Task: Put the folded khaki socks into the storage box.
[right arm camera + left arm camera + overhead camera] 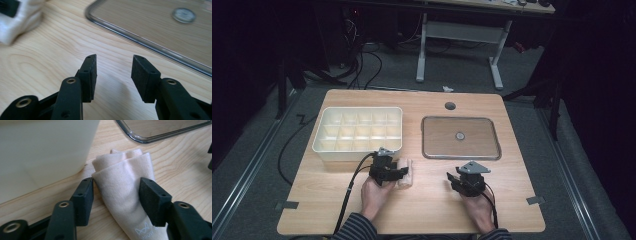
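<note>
Dark room, grey carpet floor (257,150), cables on the floor at the back left, a second white-legged desk (459,37) behind. Light wood worktop (422,210) with a round cable hole (450,106) near the far edge. Cream divided tray (358,131) sits on the left half, its compartments look empty; clear flat lid (461,137) with a round knob lies on the right half, well apart from the tray. Rolled beige cloth (125,180) lies on the worktop just in front of the tray's near right corner, near the tray wall. Left tool (116,188) straddles the cloth, pads at both sides of the roll, left pad touching the fold, right pad against the side; cannot tell if they actually squeeze it. Right tool (113,72) has jaws apart, nothing between them, over bare wood just in front of the lid's near edge. Both hands come in from the near edge, striped sleeves visible. Free worktop: wide bare strip along the near edge, gap between the two tools, bare margin right of the lid. Two grey tape tabs near the front corners. Left cable trails off the near edge.
</note>
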`<move>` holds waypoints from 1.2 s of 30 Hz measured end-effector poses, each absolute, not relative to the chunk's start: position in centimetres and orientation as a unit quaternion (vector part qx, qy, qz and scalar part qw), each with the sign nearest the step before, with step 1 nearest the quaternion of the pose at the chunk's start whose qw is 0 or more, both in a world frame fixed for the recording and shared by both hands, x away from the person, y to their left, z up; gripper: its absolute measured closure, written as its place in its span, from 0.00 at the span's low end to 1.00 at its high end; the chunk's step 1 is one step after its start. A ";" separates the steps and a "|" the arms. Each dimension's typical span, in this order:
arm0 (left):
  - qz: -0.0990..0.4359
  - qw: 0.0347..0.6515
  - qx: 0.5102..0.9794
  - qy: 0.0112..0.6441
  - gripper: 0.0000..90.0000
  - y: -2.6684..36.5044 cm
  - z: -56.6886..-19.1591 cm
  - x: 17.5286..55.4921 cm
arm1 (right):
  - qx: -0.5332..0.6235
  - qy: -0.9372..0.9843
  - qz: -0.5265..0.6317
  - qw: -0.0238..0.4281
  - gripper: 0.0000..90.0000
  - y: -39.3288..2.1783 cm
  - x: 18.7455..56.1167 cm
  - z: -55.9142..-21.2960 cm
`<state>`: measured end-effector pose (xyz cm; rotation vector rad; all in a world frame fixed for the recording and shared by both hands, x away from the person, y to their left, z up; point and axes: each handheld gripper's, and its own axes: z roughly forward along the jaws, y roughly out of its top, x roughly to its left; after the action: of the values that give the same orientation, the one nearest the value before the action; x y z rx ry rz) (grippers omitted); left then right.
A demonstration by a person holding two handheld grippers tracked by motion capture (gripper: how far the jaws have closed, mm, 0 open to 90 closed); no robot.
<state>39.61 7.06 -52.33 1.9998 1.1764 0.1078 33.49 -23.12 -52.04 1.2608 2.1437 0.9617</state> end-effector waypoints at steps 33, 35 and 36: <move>0.047 0.395 0.825 0.403 0.79 7.0 -51.4 39.5 | 0.536 0.744 0.317 0.241 0.45 -28.4 33.4 -53.1; 0.045 0.397 0.824 0.402 0.79 7.0 -51.3 39.4 | 0.536 0.744 0.317 0.241 0.44 -28.4 33.4 -53.1; 0.045 0.397 0.824 0.401 0.79 7.0 -51.3 39.4 | 0.536 0.744 0.318 0.241 0.44 -28.4 33.4 -53.1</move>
<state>39.40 7.05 -51.25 2.0887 1.0159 0.1145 33.39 -28.41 -53.10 1.4661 2.0368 0.8687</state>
